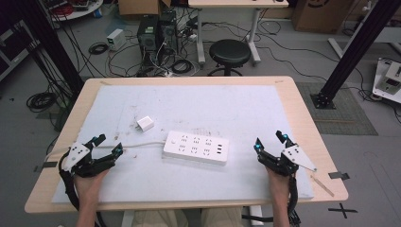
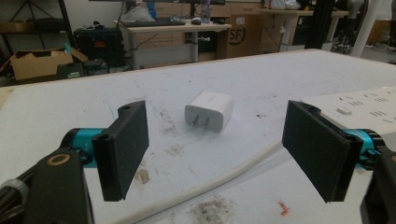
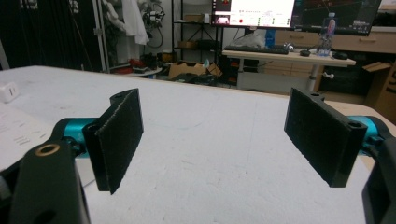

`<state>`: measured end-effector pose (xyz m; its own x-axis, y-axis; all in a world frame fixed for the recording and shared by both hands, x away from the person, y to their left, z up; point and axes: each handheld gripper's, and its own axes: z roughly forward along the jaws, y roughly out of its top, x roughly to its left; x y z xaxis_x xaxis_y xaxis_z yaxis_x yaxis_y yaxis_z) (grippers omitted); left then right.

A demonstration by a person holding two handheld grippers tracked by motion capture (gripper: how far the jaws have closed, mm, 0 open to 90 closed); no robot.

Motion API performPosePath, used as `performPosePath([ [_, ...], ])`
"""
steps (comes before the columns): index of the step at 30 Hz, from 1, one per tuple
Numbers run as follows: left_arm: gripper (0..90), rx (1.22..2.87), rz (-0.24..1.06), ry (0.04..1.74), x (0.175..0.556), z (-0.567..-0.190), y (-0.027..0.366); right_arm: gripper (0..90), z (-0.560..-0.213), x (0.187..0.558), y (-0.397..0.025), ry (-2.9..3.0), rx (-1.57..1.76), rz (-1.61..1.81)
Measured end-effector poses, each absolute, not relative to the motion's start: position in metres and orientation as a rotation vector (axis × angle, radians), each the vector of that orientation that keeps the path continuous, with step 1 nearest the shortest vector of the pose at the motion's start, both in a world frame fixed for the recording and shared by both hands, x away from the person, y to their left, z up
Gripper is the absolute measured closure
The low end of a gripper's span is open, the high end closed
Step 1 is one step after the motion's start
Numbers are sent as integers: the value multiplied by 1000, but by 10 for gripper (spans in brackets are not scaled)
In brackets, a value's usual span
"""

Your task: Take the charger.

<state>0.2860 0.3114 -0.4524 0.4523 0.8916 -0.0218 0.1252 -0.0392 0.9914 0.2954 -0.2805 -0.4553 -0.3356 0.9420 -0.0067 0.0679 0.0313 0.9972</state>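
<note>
A white power strip [image 1: 196, 148] lies in the middle of the white mat, its cord [image 1: 137, 145] trailing left; its corner [image 2: 359, 105] shows at the right of the left gripper view. A small white plug adapter [image 1: 145, 124] lies just beyond the strip's left end, and sits on its side with prongs toward the camera [image 2: 209, 111] in the left gripper view. My left gripper [image 1: 108, 144] rests near the front left of the mat, open, nothing between its jaws [image 2: 219, 156]. My right gripper [image 1: 270, 142] is at the front right, open and empty [image 3: 215, 140].
The white mat [image 1: 246, 101] covers most of the wooden table [image 1: 302, 113]. The cord [image 2: 219, 179] crosses the mat just in front of the left gripper. Beyond the table stand a black stool [image 1: 229, 53], computer towers [image 1: 156, 33] and floor cables.
</note>
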Motion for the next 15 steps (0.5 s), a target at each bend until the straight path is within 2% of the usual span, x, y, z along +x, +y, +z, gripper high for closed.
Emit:
performPosePath([
  [15, 228, 1505, 799, 936, 286, -452, 310, 199, -455, 295, -279, 1529, 1065, 1397],
])
